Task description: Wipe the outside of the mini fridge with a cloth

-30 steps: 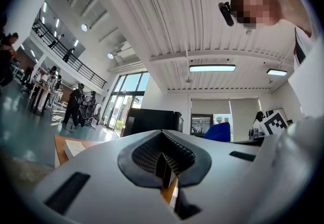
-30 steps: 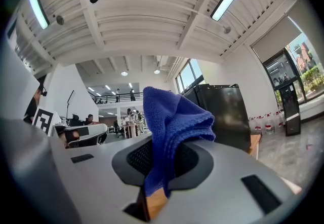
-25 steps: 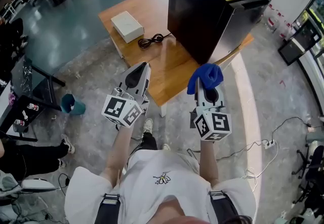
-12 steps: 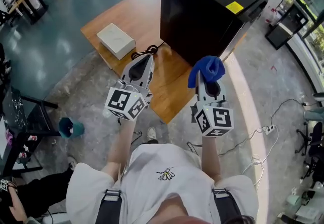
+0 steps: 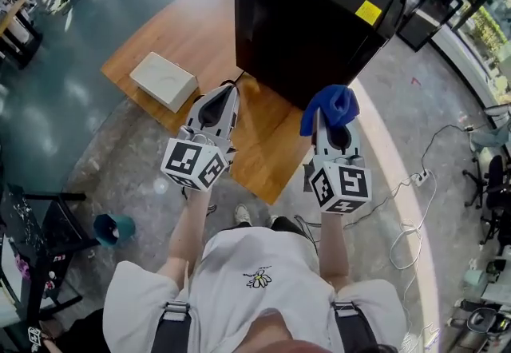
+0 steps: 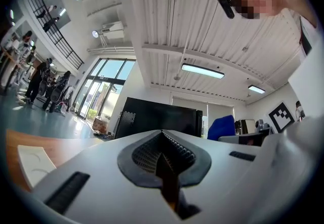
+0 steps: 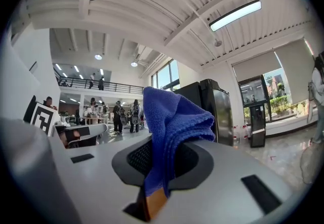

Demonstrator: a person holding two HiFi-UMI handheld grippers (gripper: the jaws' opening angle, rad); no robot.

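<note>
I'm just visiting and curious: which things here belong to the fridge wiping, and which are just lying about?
For the job: mini fridge, blue cloth, right gripper holding it.
Lying about: white box on the table, teal container.

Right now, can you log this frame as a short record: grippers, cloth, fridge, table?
left gripper: shut, empty
right gripper: shut on blue cloth
mini fridge: black, standing on wooden table
cloth vs fridge: looks apart in the gripper views; wiping not yet begun
also on table: white box
</note>
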